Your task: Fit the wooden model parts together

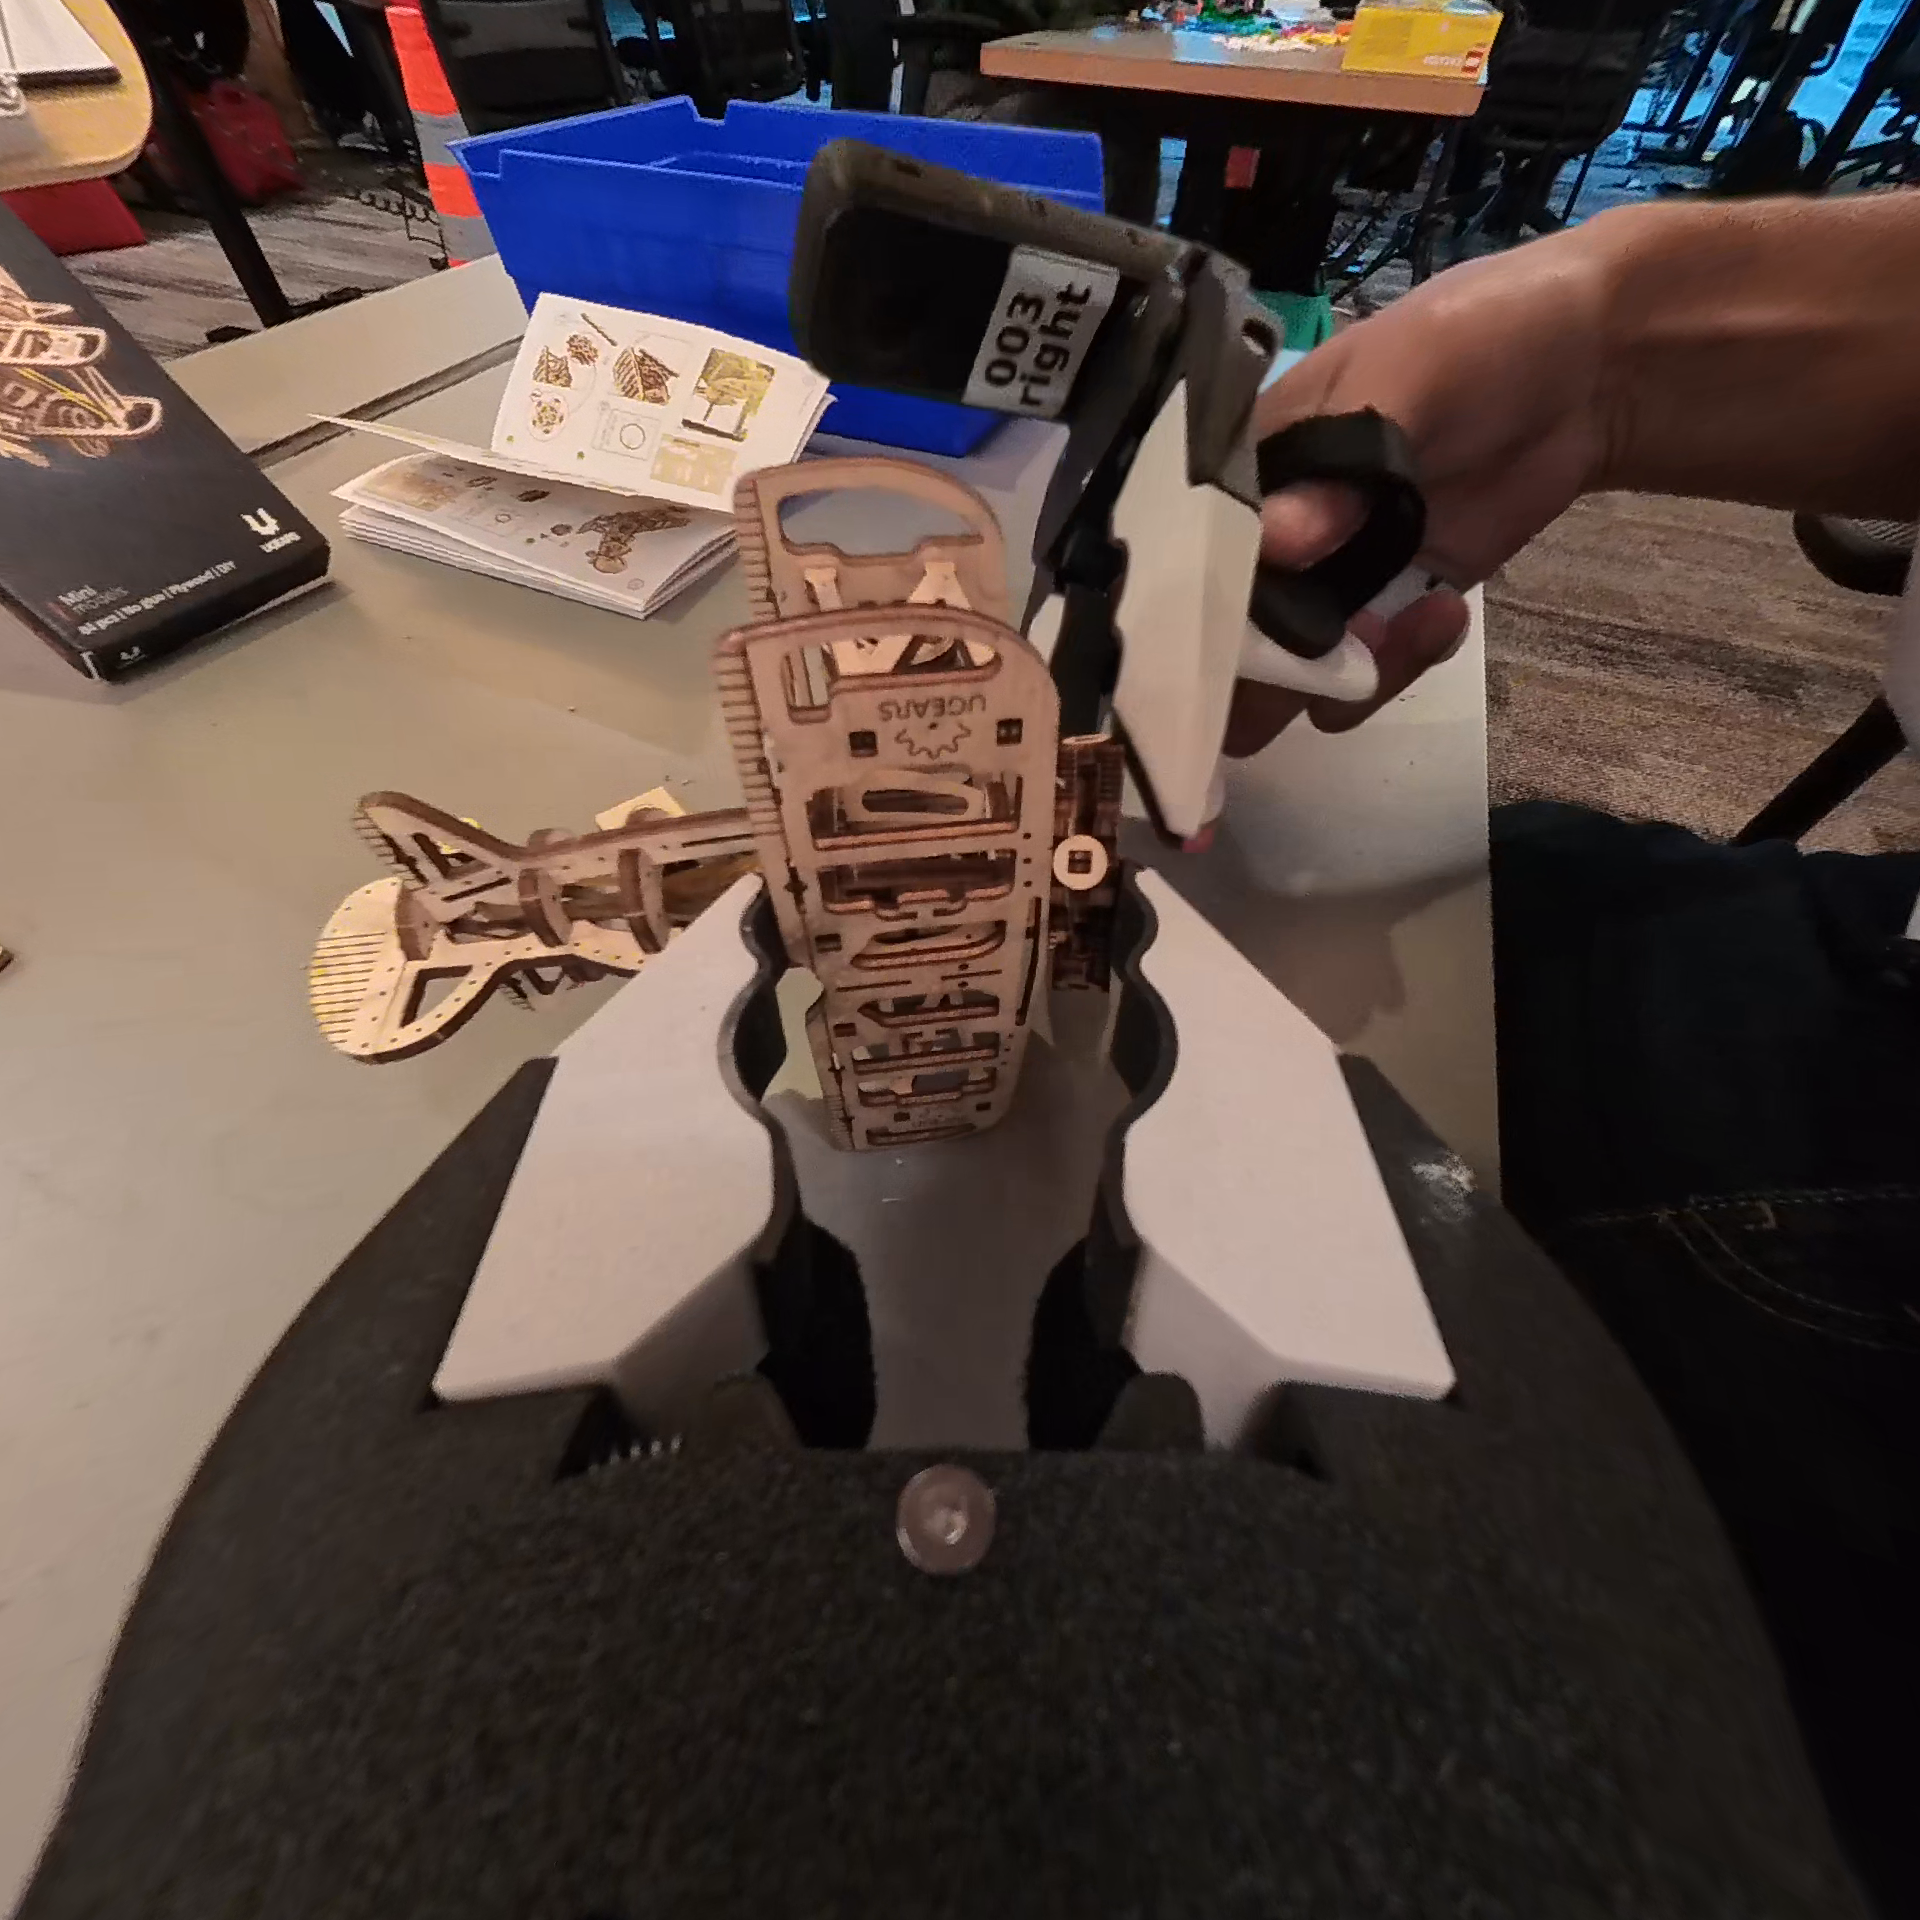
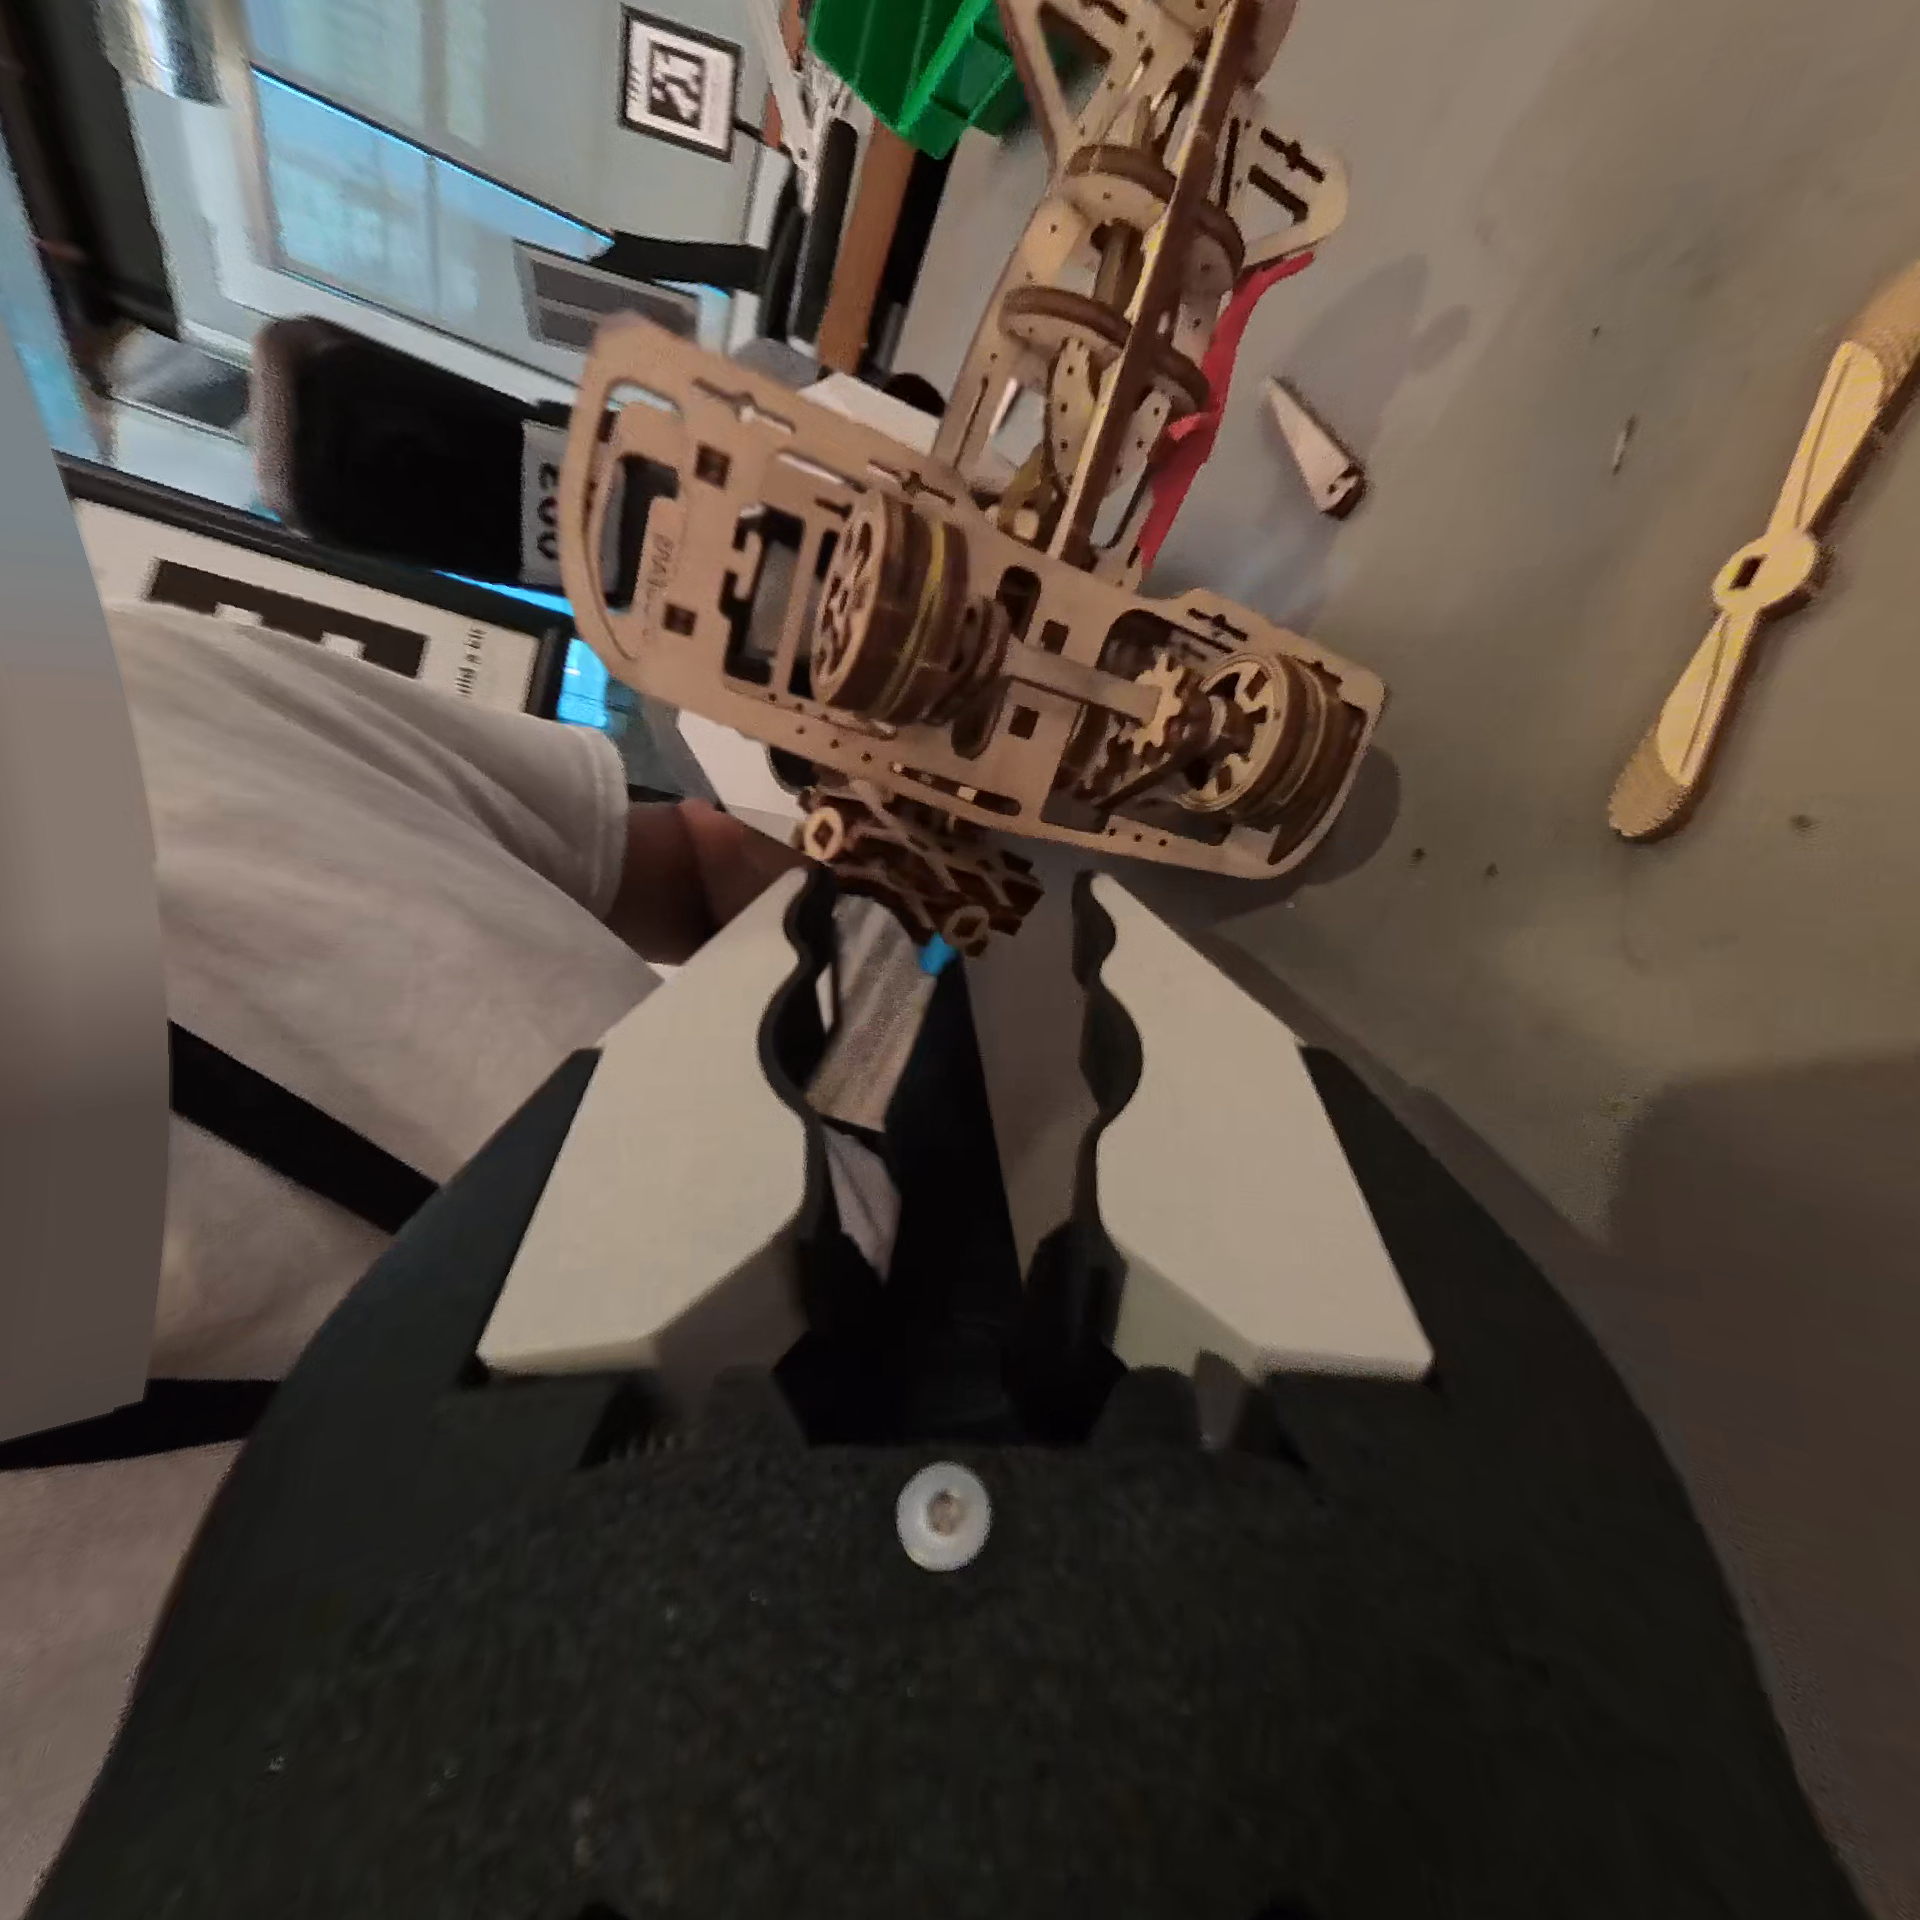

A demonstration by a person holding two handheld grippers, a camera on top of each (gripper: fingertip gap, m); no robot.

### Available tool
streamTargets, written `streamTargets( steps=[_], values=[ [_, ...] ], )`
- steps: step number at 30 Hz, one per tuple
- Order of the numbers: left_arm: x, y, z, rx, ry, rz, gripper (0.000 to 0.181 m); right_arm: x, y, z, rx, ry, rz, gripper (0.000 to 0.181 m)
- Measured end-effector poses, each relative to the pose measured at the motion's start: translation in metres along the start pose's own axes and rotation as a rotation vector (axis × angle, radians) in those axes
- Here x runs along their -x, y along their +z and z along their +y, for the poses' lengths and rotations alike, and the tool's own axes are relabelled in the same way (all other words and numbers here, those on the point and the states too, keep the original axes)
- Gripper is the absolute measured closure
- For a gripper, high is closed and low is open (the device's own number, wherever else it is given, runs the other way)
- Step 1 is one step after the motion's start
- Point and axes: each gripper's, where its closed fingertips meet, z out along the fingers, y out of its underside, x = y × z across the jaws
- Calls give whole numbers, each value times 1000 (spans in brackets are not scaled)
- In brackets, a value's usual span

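Left wrist view: the left claw (image 1: 940, 997) stands partly open around the pale laser-cut plywood aeroplane model (image 1: 894, 842), wings upright between its fingertips; whether the pads actually pinch cannot be told. The tail reaches left over the grey worktop (image 1: 260, 1091).

Right wrist view: the right claw (image 2: 940, 914), half open, holds nothing; the model's dark wooden nose block (image 2: 914, 868) sits just ahead. Closing off-centre could snap thin plywood (the loose wooden propeller (image 2: 1756, 592) lies right).
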Motion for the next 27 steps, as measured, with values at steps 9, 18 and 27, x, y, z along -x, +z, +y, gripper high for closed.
streamTargets(
  steps=[9,18,27],
  values=[
    [-4,-1,0,-1,-9,54,118,5,0,2,7,77,-96,143],
    [-2,-1,1,42,-14,62,118,4,-2,-2,56,-142,43,143],
    [-1,-1,1,37,11,37,120,6,-9,-3,55,-100,8,133]
  ],
)
